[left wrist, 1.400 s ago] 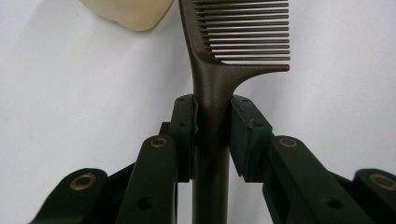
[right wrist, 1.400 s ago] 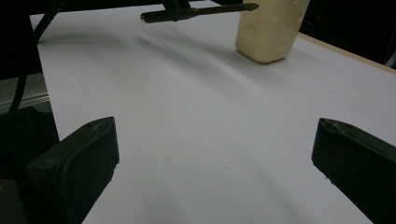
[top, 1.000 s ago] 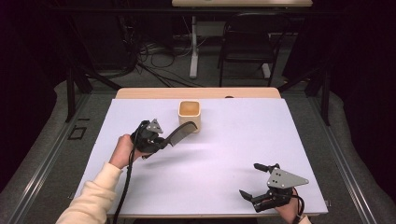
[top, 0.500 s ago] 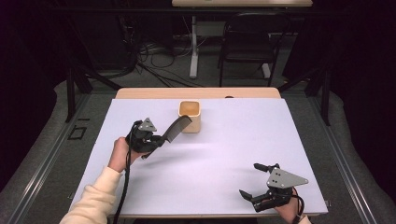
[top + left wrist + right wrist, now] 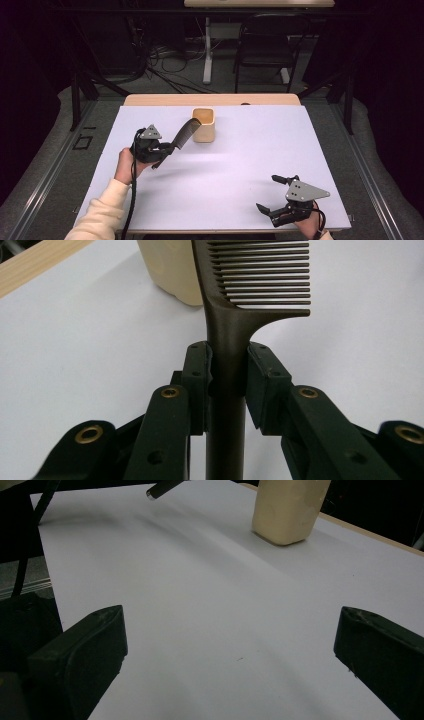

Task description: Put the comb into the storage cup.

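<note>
Gripping a comb (image 5: 235,335), left tool (image 5: 227,375) nears cup (image 5: 204,125).

Left claw (image 5: 167,148) gripping comb (image 5: 184,134), tan cup (image 5: 204,125)

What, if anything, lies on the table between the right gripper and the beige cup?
Nothing: in the right gripper view, only bare white table stretches from the right gripper to the beige cup.

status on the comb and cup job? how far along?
Done: the left claw is shut on the comb by its handle, lifted off the table. In hand: the comb's toothed end sits at the rim of the cup. Left: lowering it into the cup and letting go. The right claw rests open near the table's front edge.
</note>
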### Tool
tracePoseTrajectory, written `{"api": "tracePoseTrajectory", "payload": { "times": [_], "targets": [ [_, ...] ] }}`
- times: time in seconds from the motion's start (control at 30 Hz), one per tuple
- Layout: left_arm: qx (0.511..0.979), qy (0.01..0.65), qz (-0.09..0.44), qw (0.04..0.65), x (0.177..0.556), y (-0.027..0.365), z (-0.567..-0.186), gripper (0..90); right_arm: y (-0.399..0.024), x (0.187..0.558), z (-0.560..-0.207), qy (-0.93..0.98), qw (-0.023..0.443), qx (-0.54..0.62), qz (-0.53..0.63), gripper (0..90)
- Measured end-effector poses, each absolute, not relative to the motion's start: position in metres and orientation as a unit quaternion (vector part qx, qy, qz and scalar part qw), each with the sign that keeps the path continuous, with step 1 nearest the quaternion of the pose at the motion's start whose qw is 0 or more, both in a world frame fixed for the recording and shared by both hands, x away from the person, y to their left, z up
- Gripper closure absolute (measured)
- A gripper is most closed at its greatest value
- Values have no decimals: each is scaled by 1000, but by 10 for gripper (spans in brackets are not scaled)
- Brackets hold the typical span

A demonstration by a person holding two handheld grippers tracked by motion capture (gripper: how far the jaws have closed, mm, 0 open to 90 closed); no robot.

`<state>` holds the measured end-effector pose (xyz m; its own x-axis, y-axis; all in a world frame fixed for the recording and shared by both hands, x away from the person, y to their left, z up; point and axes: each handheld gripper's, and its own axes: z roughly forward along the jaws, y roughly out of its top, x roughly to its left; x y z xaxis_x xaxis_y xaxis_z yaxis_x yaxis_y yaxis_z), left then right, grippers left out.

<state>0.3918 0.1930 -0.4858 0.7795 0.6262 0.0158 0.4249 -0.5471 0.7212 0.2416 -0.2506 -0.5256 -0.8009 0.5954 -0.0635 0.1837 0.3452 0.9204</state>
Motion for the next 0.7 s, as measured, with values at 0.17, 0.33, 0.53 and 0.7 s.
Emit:
{"api": "tracePoseTrajectory", "payload": {
  "times": [0.17,0.33,0.53,0.7],
  "targets": [
    [860,309,147,379,390,193,-485,723,-251,242,-526,795,199,245,517,1],
    [851,319,160,387,389,195,-486,723,-251,242,-526,795,199,247,517,1],
    [837,333,171,400,390,197,-488,723,-252,242,-526,796,199,247,516,1],
    [823,343,183,415,391,201,-489,722,-252,242,-526,795,199,248,516,1]
  ]
}}
